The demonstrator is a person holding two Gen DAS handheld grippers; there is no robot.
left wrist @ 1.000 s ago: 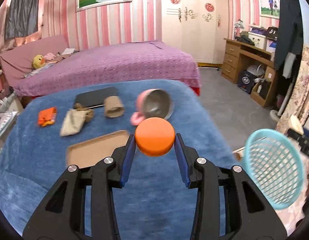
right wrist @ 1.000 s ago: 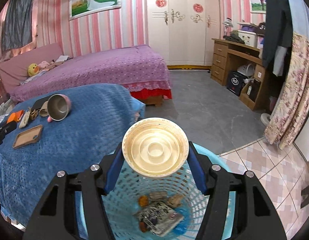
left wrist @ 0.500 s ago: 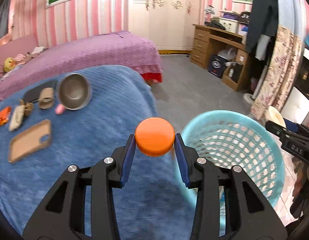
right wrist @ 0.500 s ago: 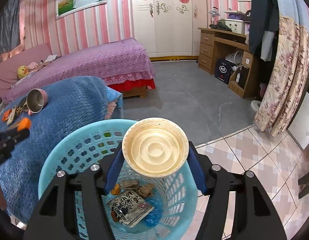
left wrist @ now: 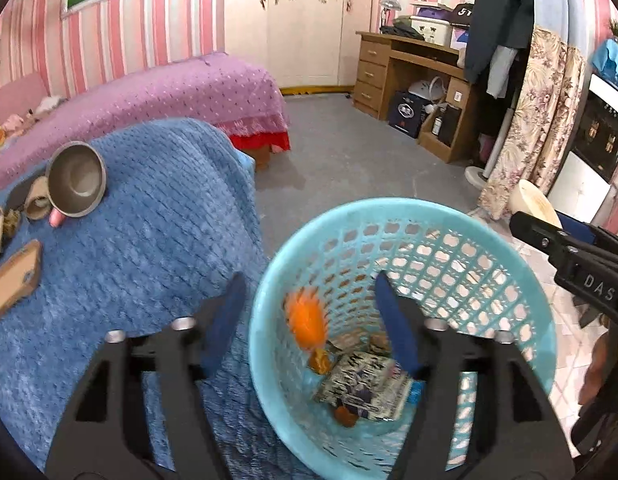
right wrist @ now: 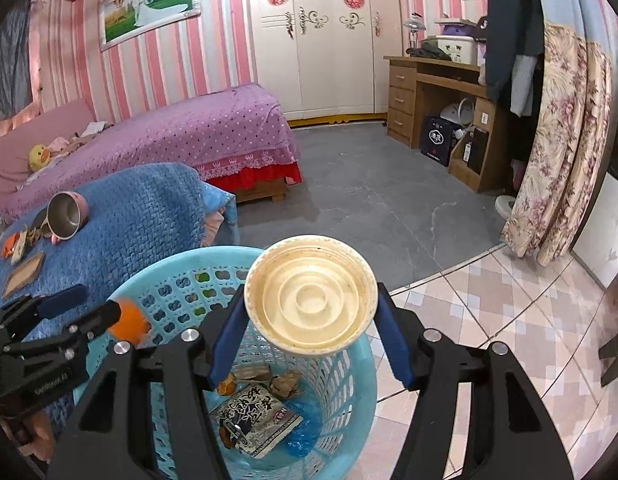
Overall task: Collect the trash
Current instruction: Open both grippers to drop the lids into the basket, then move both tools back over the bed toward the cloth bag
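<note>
My left gripper [left wrist: 309,292] hangs over the turquoise basket [left wrist: 389,205], its jaws opening. The orange cap [left wrist: 307,322] is free of the pads and blurred, dropping inside the basket. The right wrist view shows that same left gripper [right wrist: 89,305] at the basket [right wrist: 181,258] rim with the orange cap [right wrist: 129,325] just off its tips. My right gripper [right wrist: 311,304] is shut on a cream paper cup [right wrist: 311,296], held above the basket's right side. In the left wrist view, the cup [left wrist: 533,200] and right gripper [left wrist: 543,226] show at the far right. A printed snack wrapper [right wrist: 257,420] and scraps lie on the bottom.
A blue blanket [left wrist: 157,240] covers the table beside the basket. On it lie a tipped metal mug [left wrist: 75,184], a cardboard tube [left wrist: 35,202] and a brown phone case [left wrist: 13,280]. A purple bed [right wrist: 181,132], wooden desk [right wrist: 433,88] and floral curtain [right wrist: 565,140] stand beyond.
The left gripper swung from over the table to above the basket, opened its jaws and let the orange cap go. The right gripper with the cup shifted slightly over the basket.
</note>
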